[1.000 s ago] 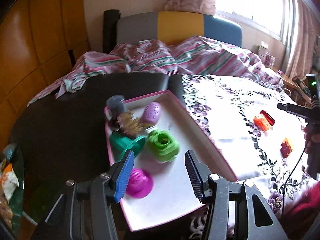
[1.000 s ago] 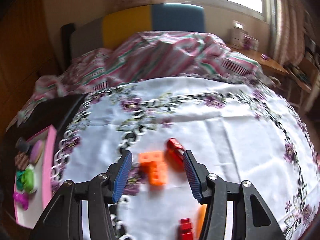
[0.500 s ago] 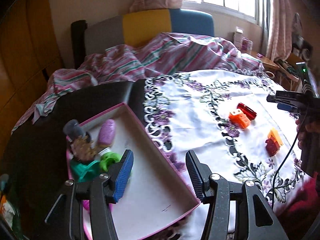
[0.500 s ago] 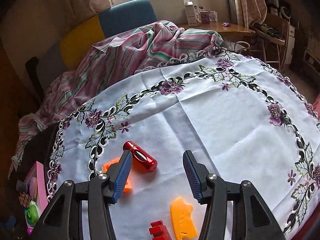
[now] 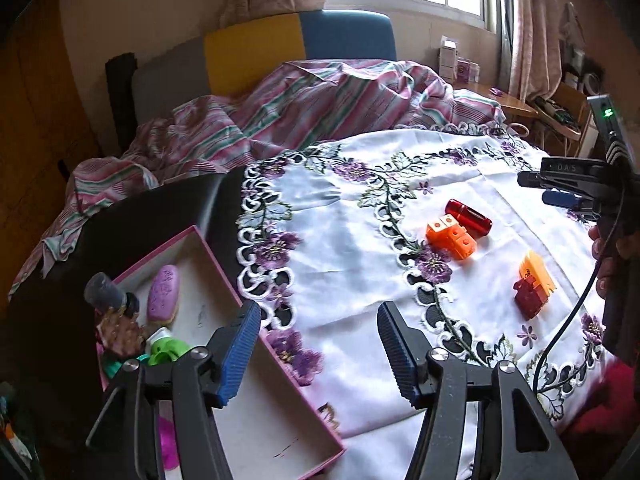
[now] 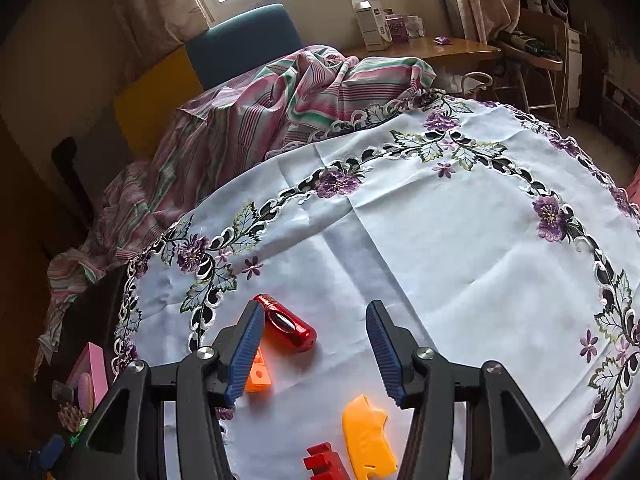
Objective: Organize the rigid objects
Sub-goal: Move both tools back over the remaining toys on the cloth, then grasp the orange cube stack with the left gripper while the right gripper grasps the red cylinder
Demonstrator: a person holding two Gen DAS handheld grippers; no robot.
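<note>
**Both grippers empty, four small pieces left on the cloth**

Our left gripper (image 5: 318, 344) hangs with its jaws spread and nothing between them; they have just been opening wider. Its left finger sits over the pink-rimmed tray (image 5: 224, 264), its right finger over the embroidered tablecloth (image 5: 344, 248). Our right gripper (image 6: 314, 348) is also spread and empty, poised low over the cloth.

Just past its left finger lies the red capsule (image 6: 286, 326), on its side, with the orange block (image 6: 256, 376) peeking out near and left of it. Nearer to us lie the yellow piece (image 6: 366, 440) and the dark red brick (image 6: 324, 462), touching or nearly so.

Far left, the tray already holds a purple oval (image 5: 162, 294), a grey-capped bottle (image 5: 106, 292) and green pieces (image 5: 168, 352).

We judge all four loose pieces light and stiff. The capsule looks glossy and round, so it may roll or slip; we would pinch it across its middle. The block and brick offer flat faces, easier to hold. The yellow piece looks thin, so we would take its long edges
</note>
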